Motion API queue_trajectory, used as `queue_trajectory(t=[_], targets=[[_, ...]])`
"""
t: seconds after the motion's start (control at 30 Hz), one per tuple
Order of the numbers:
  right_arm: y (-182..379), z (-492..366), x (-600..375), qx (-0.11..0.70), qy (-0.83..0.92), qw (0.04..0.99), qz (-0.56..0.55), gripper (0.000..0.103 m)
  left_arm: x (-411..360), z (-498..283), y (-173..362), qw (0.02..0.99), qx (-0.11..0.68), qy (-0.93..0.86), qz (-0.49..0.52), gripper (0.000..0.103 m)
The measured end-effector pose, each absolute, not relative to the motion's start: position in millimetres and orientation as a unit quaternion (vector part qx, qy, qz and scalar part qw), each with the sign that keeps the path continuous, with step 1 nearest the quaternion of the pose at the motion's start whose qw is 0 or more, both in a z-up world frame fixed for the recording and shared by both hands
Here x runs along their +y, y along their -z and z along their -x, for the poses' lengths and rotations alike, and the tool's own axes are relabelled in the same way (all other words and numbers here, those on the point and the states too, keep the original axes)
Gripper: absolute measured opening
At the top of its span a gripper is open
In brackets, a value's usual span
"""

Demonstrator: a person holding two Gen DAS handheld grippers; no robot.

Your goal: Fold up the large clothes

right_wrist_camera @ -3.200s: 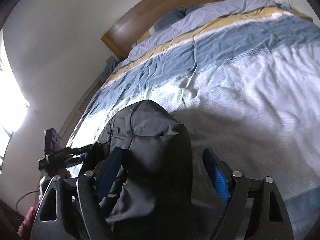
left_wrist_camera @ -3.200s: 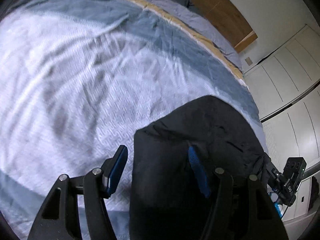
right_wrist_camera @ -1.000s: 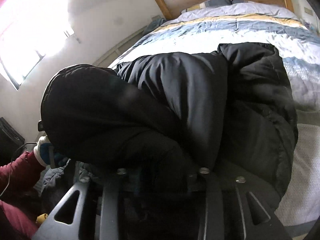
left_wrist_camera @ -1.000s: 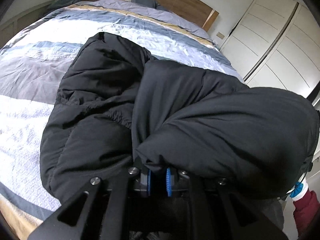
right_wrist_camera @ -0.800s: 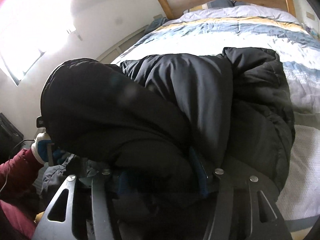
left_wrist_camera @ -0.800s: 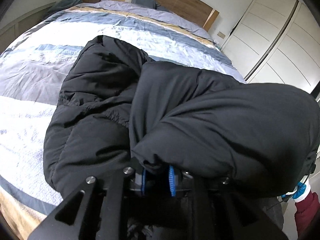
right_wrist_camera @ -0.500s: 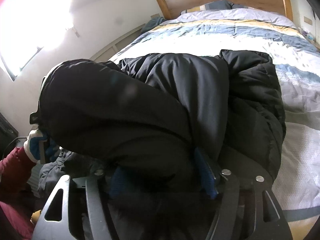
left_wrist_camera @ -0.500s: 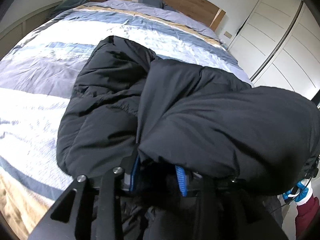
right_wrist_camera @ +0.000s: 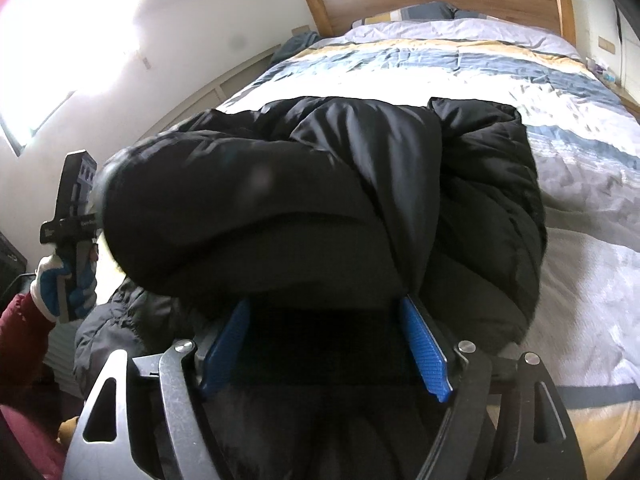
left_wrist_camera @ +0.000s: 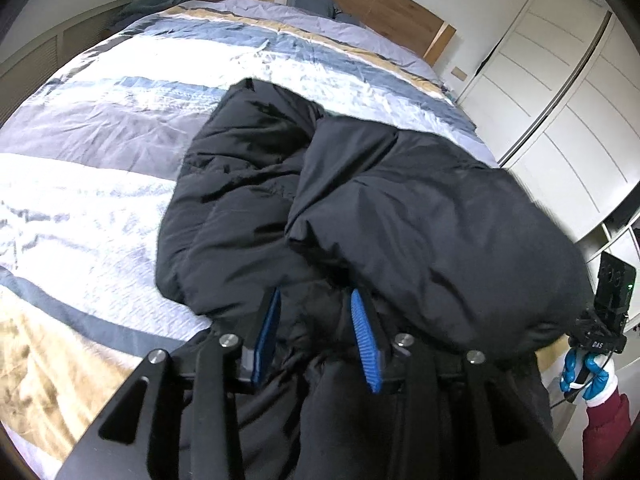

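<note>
The black padded jacket (left_wrist_camera: 360, 208) lies in a bulky heap on the bed (left_wrist_camera: 120, 120), across the striped cover at the foot edge. Its upper layer is doubled over into a thick, rounded roll on the side toward the wardrobe corner, above a flatter quilted panel. Its near part hangs over the foot edge of the bed.
</note>
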State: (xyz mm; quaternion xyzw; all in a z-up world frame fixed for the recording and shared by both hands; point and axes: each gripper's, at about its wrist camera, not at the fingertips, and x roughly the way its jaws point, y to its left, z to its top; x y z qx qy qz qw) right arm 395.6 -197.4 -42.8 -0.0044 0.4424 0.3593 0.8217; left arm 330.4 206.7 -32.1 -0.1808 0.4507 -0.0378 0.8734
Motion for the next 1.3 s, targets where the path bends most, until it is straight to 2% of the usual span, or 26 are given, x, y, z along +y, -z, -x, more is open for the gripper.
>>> queue_trajectory(t=[0.17, 0.23, 0.5, 0.63, 0.8, 0.97, 1.3], targets=[[11, -379, -216, 0.420, -0.369, 0.829, -0.009, 0.077, 218, -321, -8, 0.888, 0.422, 0.041, 0.181, 0.044], [-4, -379, -215, 0.404, -0.370, 0.836, -0.010, 0.078, 218, -327, -21, 0.892, 0.411, 0.045, 0.185, 0.049], [-29, -405, -170, 0.367, -0.388, 0.845, -0.016, 0.082, 173, -371, -35, 0.891, 0.402, 0.090, 0.188, 0.051], [-14, -416, -140, 0.376, -0.400, 0.836, 0.006, 0.082, 146, -384, -18, 0.887, 0.421, 0.105, 0.160, 0.051], [27, -427, -126, 0.408, -0.384, 0.827, 0.035, 0.082, 129, -403, 40, 0.874, 0.464, 0.084, 0.120, 0.051], [67, -444, -135, 0.424, -0.365, 0.828, 0.026, 0.083, 123, -415, 71, 0.880, 0.455, 0.083, 0.110, 0.051], [103, -466, -132, 0.420, -0.352, 0.836, 0.026, 0.084, 115, -427, 104, 0.883, 0.454, 0.080, 0.094, 0.051]])
